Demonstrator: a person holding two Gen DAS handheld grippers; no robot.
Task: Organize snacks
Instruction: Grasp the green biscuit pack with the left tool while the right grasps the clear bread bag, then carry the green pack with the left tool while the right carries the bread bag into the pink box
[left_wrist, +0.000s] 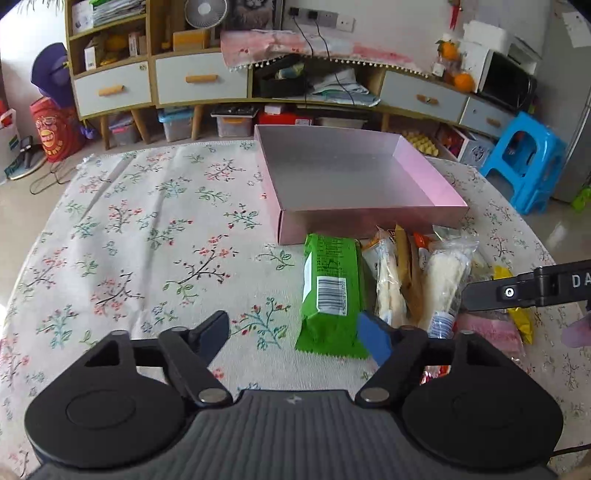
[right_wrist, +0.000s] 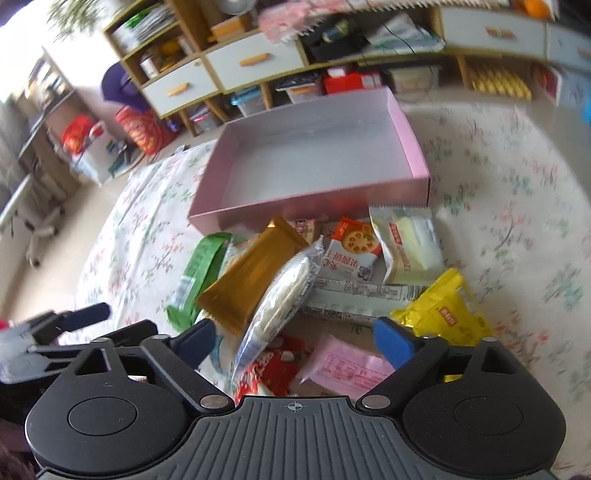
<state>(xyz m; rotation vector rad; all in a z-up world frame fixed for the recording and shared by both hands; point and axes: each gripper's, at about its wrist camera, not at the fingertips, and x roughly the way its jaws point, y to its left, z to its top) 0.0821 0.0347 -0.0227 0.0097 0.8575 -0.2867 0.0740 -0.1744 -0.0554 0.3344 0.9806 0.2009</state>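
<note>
The left claw (left_wrist: 295, 332) stands partly open and holds nothing; its blue right finger (left_wrist: 375, 339) overlaps the near corner of the green snack packet (left_wrist: 328, 291), though whether it touches cannot be told, and its left finger hangs over bare cloth. The right claw (right_wrist: 295, 338) is also spread wide and grips nothing, poised above the heap of snacks with a clear packet of white wafers (right_wrist: 280, 295) between its fingers, untouched as far as the blurred view shows. The tabletop (left_wrist: 147, 229) is covered in a pale cloth printed with floral sprigs. On it sits a shallow pink box (left_wrist: 354, 184), open and holding nothing, with the snacks piled just in front of its near wall: a gold packet (right_wrist: 251, 273), a yellow packet (right_wrist: 447, 310), a pink sachet (right_wrist: 347, 365), and an orange-and-white biscuit pack (right_wrist: 351, 251). Beyond the tabletop runs a long wooden cabinet with grey drawers (left_wrist: 199, 77), and a blue plastic stool (left_wrist: 524, 162) stands to the right.
</note>
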